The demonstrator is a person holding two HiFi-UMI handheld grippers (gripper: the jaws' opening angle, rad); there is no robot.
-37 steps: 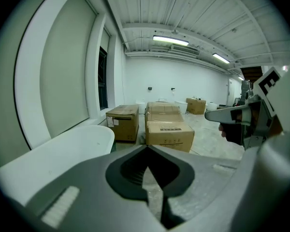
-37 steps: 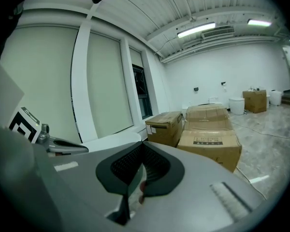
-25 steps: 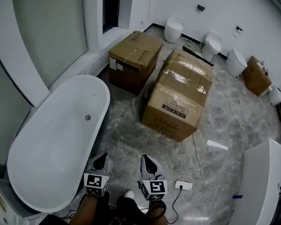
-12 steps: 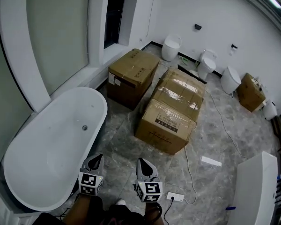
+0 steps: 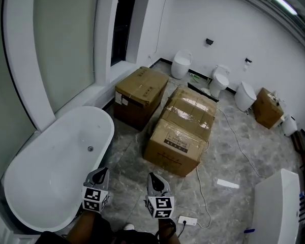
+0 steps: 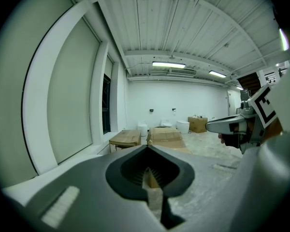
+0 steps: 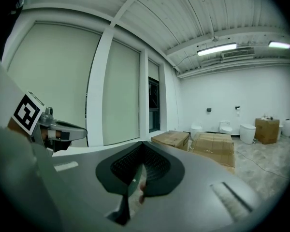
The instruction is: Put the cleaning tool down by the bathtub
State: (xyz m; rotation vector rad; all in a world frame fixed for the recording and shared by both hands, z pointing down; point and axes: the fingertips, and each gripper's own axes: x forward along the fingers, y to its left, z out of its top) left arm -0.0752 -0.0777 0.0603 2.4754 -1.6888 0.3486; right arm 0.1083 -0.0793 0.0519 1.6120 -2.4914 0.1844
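Note:
The white oval bathtub (image 5: 110, 131) lies at the lower left of the head view. My left gripper (image 5: 98, 177) hangs over its near right rim, and my right gripper (image 5: 156, 182) is over the grey marble floor just right of the tub. Both are shut with nothing between their jaws. The left gripper view shows its own jaws (image 6: 147, 149) pressed together and the right gripper (image 6: 231, 125) off to the right. In the right gripper view its jaws (image 7: 141, 146) are closed, with the left gripper (image 7: 63, 129) at the left. No cleaning tool is in any view.
Two large cardboard boxes (image 5: 141, 90) (image 5: 180, 131) stand just past the tub. Three toilets (image 5: 181, 64) (image 5: 219, 80) (image 5: 244, 95) and a small box (image 5: 268, 108) line the far wall. A white cable (image 5: 234, 136) runs to a power strip (image 5: 186, 220); a white fixture (image 5: 274, 207) stands at right.
The head view has pulled back and tilted up, showing more of the far wall. Both grippers stay shut and side by side, drifting slightly left along the tub's rim.

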